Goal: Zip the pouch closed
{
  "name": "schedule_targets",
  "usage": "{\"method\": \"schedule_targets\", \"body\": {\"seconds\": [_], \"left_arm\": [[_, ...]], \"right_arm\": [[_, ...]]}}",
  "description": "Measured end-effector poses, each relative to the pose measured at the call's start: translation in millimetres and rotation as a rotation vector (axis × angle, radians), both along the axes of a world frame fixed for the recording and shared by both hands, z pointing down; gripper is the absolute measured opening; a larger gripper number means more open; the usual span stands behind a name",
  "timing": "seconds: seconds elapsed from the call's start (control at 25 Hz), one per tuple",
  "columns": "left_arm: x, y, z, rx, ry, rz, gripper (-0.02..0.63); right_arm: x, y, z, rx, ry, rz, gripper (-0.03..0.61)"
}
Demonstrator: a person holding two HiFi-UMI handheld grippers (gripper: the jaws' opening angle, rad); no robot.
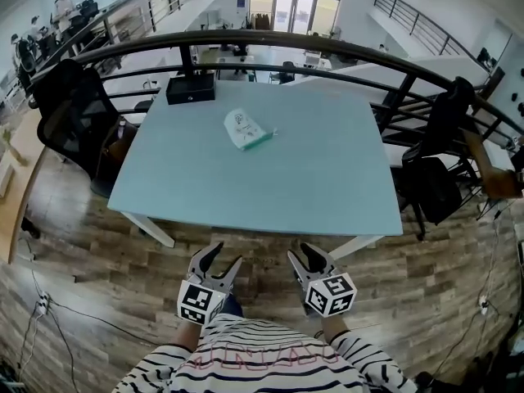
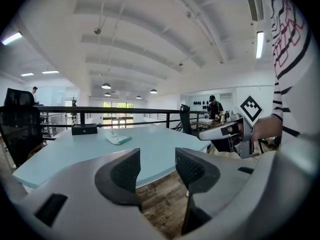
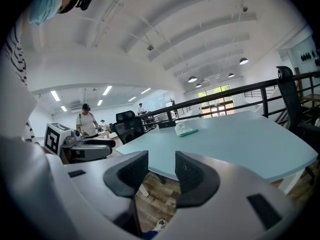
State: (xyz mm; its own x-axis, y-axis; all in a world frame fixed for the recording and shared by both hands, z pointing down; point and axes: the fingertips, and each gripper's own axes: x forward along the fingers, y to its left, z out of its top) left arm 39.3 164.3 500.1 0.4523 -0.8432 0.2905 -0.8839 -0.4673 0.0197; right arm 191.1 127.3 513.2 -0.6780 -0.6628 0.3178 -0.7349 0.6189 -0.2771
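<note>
A small white pouch with a green edge point(image 1: 245, 128) lies on the pale blue table point(image 1: 327, 178), a little left of its middle and toward the far side. It also shows as the pouch point(image 2: 117, 139) in the left gripper view and the pouch point(image 3: 185, 129) in the right gripper view. My left gripper point(image 1: 219, 262) and right gripper point(image 1: 307, 257) are held side by side off the table's near edge, above the wooden floor, far from the pouch. Both stand open with nothing between their jaws. The left gripper point(image 2: 157, 169) and right gripper point(image 3: 161, 171) point toward the table.
A black box point(image 1: 191, 88) sits at the table's far left corner. Black office chairs point(image 1: 70, 109) stand at the left and a chair point(image 1: 438, 150) at the right. A dark railing point(image 1: 270, 43) curves behind the table. People point(image 1: 61, 6) stand far off at the upper left.
</note>
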Motion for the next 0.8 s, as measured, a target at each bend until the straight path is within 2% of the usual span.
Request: {"method": "schedule_targets", "body": {"seconds": [0.52, 0.8], "left_arm": [[-98.2, -146.7, 0.6, -0.046, -0.023, 0.121, 0.196], [-130.9, -202.4, 7.7, -0.046, -0.040, 0.189, 0.196]], "right_arm": [[-84.4, -137.8, 3.2, -0.032, 0.008, 0.138, 0.178], [-109.3, -190.8, 8.0, -0.014, 0.057, 0.175, 0.173]]}}
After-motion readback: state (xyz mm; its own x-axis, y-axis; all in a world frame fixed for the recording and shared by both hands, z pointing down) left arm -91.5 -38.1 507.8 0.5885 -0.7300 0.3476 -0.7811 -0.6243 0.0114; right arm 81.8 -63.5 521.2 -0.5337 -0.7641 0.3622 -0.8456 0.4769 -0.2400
